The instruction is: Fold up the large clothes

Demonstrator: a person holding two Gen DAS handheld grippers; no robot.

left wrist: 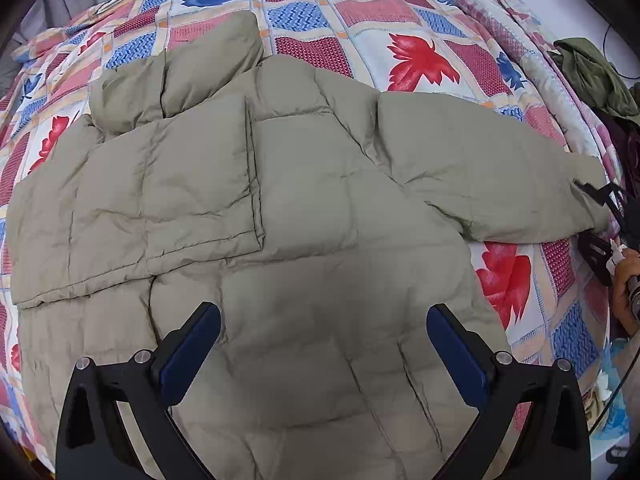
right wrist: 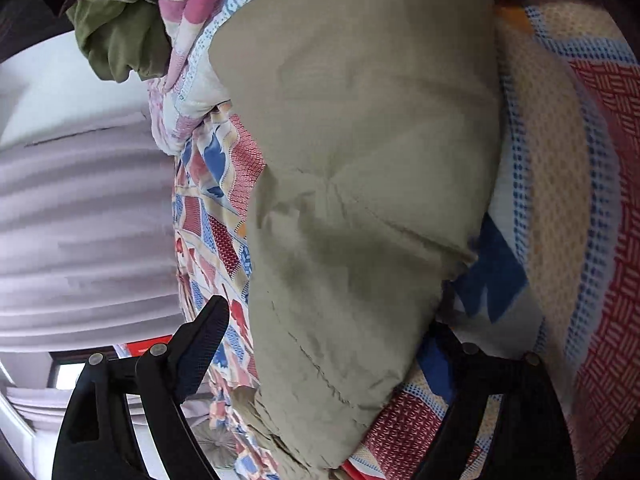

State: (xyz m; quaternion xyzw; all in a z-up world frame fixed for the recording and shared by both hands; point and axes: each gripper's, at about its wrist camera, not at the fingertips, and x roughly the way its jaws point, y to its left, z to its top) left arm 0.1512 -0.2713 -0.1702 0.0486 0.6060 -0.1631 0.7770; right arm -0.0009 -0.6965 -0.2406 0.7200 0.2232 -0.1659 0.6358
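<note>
A large beige puffer jacket [left wrist: 304, 208] lies flat on a patchwork quilt [left wrist: 416, 56]. Its left sleeve is folded across the chest; its right sleeve [left wrist: 480, 168] stretches out to the right. My left gripper [left wrist: 323, 320] is open and empty, hovering over the jacket's lower part. My right gripper [left wrist: 600, 216] sits at the cuff of the outstretched sleeve. In the right wrist view the sleeve end [right wrist: 352, 208] fills the space between the open fingers of the right gripper [right wrist: 332, 320], one finger on each side of it; the jaws are wide apart.
An olive green garment [left wrist: 596, 76] and dark clothes lie piled at the bed's right edge; the olive garment also shows in the right wrist view [right wrist: 116, 40]. A pale curtain [right wrist: 80, 216] hangs beyond the bed. A blue item [left wrist: 612, 392] lies off the bed at lower right.
</note>
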